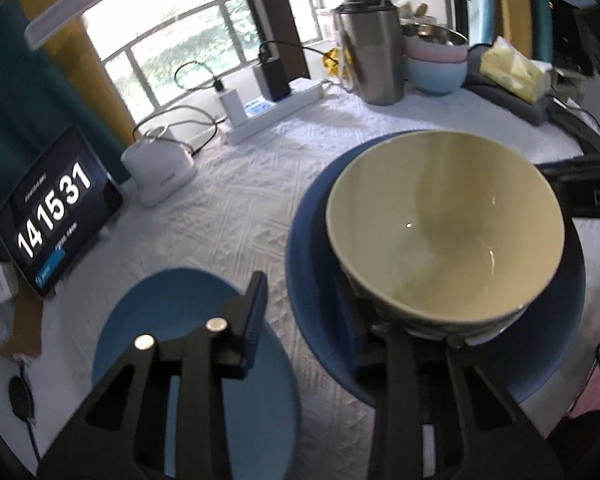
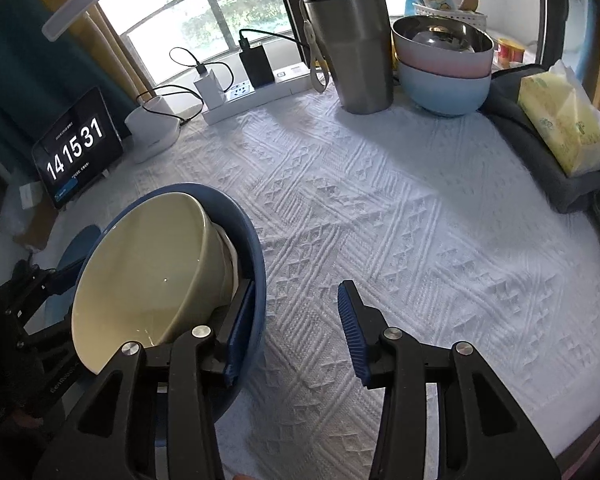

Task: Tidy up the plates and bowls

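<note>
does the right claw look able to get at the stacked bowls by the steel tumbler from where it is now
Probably yes. The right claw is open and empty, and only bare white tablecloth lies between it and the stacked bowls. The steel tumbler stands beside them, not in front.

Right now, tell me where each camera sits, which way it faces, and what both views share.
Left wrist: on the left claw, facing the window over the dark blue plate holding the cream bowl; the light blue plate lies left.
Right wrist: on the right claw, facing the window over the white tablecloth; its fingers are open.
Shared: bowl, clock tablet, steel tumbler.
</note>
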A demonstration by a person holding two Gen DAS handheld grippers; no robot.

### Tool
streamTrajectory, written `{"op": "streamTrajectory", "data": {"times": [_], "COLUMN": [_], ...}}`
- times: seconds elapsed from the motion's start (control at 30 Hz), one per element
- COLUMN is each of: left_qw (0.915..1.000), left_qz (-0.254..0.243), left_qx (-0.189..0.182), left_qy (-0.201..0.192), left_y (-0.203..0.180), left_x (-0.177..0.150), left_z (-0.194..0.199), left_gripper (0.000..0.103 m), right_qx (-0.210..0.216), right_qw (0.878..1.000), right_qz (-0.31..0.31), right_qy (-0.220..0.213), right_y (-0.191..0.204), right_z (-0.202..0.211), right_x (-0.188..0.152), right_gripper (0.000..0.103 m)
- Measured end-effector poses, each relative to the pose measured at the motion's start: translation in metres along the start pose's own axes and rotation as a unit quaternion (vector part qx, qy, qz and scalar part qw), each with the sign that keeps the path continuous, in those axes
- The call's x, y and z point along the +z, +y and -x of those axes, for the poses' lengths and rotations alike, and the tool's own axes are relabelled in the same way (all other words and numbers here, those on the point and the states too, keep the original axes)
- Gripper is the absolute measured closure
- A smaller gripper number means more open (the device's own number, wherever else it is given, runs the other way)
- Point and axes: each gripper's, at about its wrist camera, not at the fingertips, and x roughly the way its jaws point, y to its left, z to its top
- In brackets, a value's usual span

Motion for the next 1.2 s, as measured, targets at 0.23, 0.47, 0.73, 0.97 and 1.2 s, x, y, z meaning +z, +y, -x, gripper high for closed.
{"op": "streamTrajectory", "data": {"times": [0.23,0.47,0.73,0.97,1.2], "left_qw": [0.9998,0.9990,0.9976,0.9967,0.9959], "left_qz": [0.003,0.025,0.054,0.066,0.071], "left_qx": [-0.017,-0.032,-0.040,-0.045,-0.056], "left_qy": [-0.013,-0.020,-0.019,-0.014,-0.008], "left_y": [0.000,0.005,0.008,0.009,0.005], "left_x": [0.000,0.000,0.001,0.001,0.001], "left_z": [0.000,0.000,0.001,0.003,0.004], "left_gripper": [0.084,0.085,0.088,0.090,0.090], "right_qx": [0.013,-0.003,0.012,0.012,0.008], "right_qw": [0.999,0.999,0.999,0.999,0.999], "right_qz": [-0.025,0.002,-0.018,-0.025,-0.030], "right_qy": [-0.017,-0.036,-0.038,-0.037,-0.040], "right_y": [-0.003,0.022,0.016,0.016,0.015], "right_z": [0.000,0.003,0.005,0.007,0.013], "right_x": [-0.005,-0.007,-0.008,-0.009,-0.009], "right_gripper": [0.060,0.094,0.094,0.094,0.094]}}
